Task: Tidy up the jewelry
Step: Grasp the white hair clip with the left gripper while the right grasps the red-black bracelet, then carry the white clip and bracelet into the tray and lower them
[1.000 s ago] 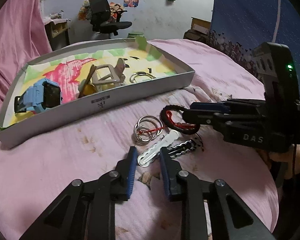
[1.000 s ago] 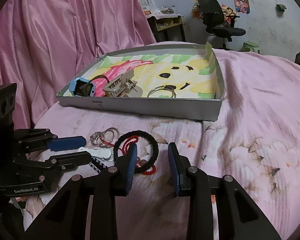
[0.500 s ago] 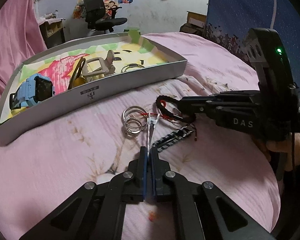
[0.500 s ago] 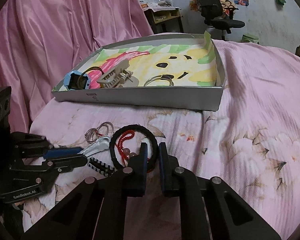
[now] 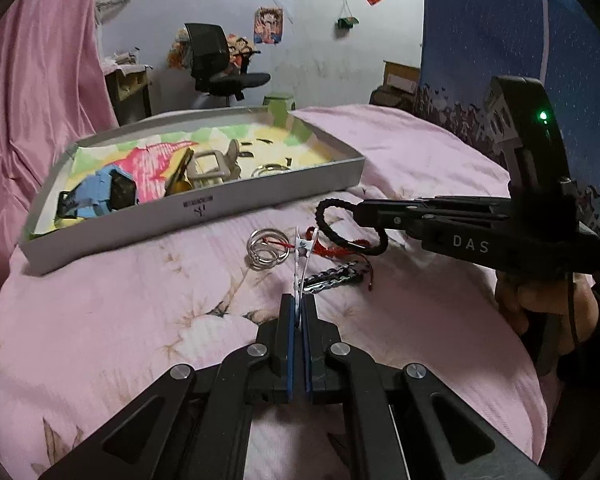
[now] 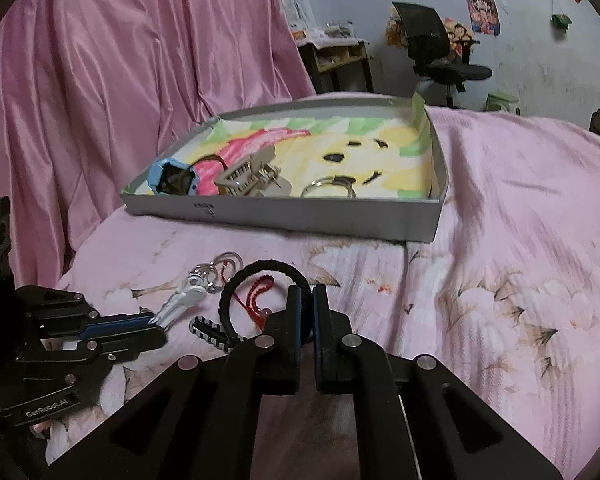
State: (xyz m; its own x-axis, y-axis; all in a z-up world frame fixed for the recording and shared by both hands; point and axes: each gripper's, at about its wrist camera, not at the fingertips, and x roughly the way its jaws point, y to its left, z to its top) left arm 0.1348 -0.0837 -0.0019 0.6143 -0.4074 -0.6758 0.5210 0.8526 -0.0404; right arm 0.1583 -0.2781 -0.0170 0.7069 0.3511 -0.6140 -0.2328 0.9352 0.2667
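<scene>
Left wrist: left tongs (image 5: 299, 312) pinch flat white clip (image 5: 302, 268); right tongs (image 5: 362, 212) clamp braided black bracelet (image 5: 332, 220).

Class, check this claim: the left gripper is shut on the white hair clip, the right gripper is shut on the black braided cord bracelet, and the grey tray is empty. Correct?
One error: the shallow grey cardboard tray is not empty. The right wrist view shows a blue watch, a beige claw clip and a silver ring in it. Left gripper on white hair clip and right gripper on black braided cord bracelet stand.

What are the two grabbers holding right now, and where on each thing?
The left gripper pinches the white clip by its near end. The right gripper pinches the black braided bracelet at its near rim.
</scene>
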